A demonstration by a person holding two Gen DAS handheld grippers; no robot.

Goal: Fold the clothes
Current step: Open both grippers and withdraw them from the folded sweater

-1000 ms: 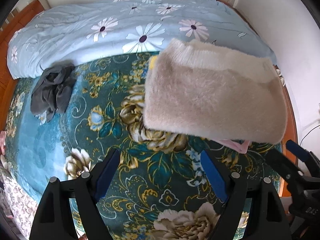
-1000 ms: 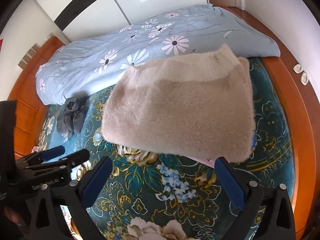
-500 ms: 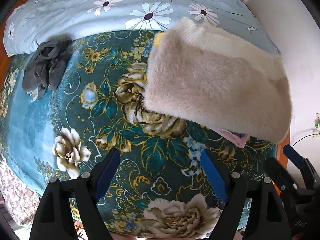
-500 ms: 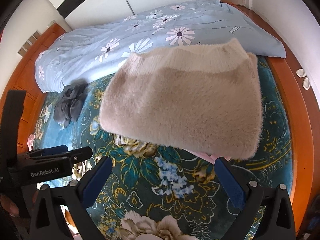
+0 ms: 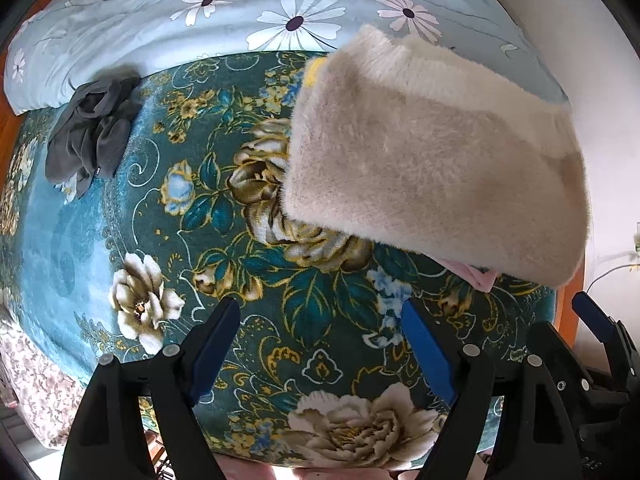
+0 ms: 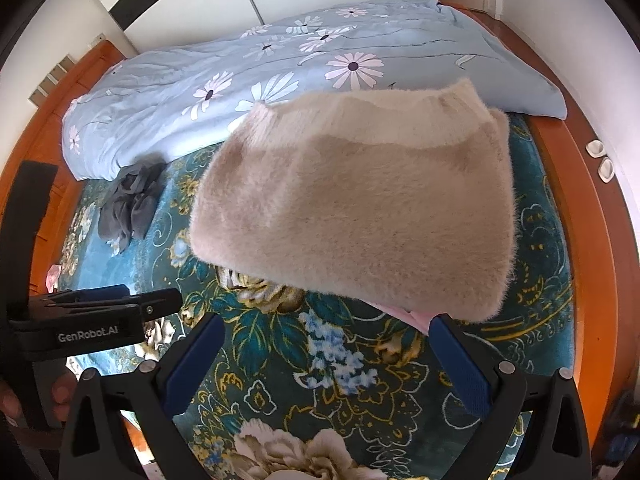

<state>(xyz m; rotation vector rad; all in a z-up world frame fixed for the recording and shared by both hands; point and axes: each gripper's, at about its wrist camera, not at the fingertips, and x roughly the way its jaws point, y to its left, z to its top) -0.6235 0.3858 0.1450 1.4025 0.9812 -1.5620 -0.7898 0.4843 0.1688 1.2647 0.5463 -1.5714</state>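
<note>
A folded beige fluffy sweater (image 5: 432, 168) lies on the floral green blanket (image 5: 224, 248), also in the right wrist view (image 6: 360, 216). A pink garment (image 5: 482, 278) peeks out under its near edge, and shows in the right wrist view too (image 6: 412, 317). A crumpled grey garment (image 5: 92, 132) lies at the left, also seen from the right wrist (image 6: 128, 204). My left gripper (image 5: 320, 332) is open and empty, short of the sweater. My right gripper (image 6: 326, 350) is open and empty near the sweater's front edge.
A light blue daisy-print duvet (image 5: 200, 16) lies rolled along the far side of the bed. The wooden bed frame (image 6: 576, 208) runs along the right, beside the white wall. The bed's near edge drops off below the grippers.
Both grippers have drawn back and lifted a little from the sweater; the view now takes in more of the blanket's near edge. The sweater has not moved.
</note>
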